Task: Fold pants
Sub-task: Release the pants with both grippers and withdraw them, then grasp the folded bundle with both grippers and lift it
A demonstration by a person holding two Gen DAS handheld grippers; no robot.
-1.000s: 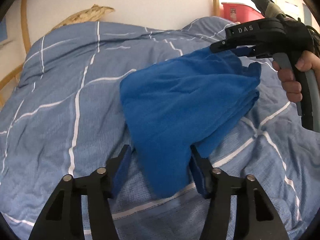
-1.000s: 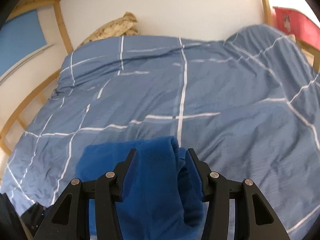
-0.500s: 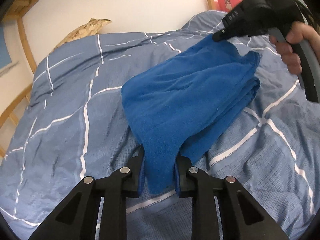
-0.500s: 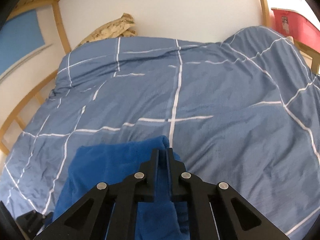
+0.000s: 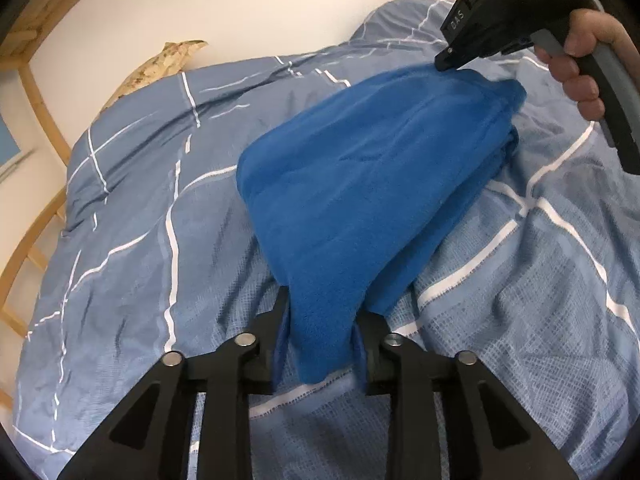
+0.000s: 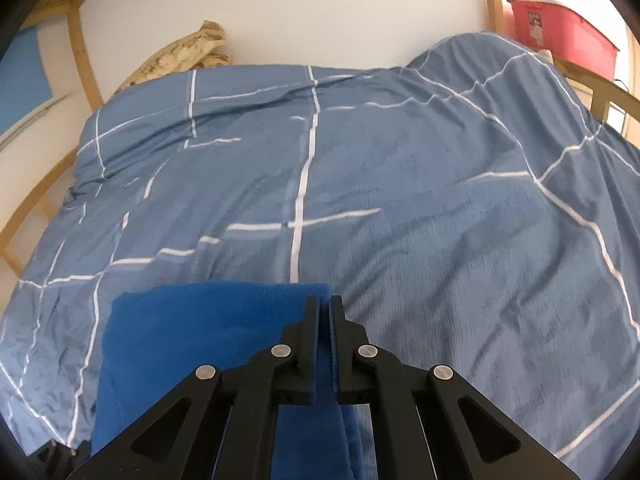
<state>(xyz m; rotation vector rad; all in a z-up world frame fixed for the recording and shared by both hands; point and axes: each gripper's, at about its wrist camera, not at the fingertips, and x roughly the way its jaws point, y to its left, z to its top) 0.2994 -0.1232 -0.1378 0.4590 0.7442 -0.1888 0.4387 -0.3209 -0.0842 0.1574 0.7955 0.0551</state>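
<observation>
The blue fleece pants (image 5: 372,184) are folded into a thick bundle and lifted partly off the bed. My left gripper (image 5: 322,316) is shut on the near corner of the pants. My right gripper (image 6: 324,312) is shut on the far corner of the pants (image 6: 192,336); it also shows in the left wrist view (image 5: 452,60) at the upper right, held by a hand. The cloth stretches between the two grippers and its lower layers hang down to the bed.
The blue duvet with white lines (image 6: 400,184) covers the bed. A wooden bed frame (image 6: 84,60) runs along the left. A tan crumpled cloth (image 6: 184,52) lies by the white wall. A red bin (image 6: 560,32) stands at the far right.
Both grippers closed from open onto the pants' corners. The pants have been lifted and pulled taut between them.
</observation>
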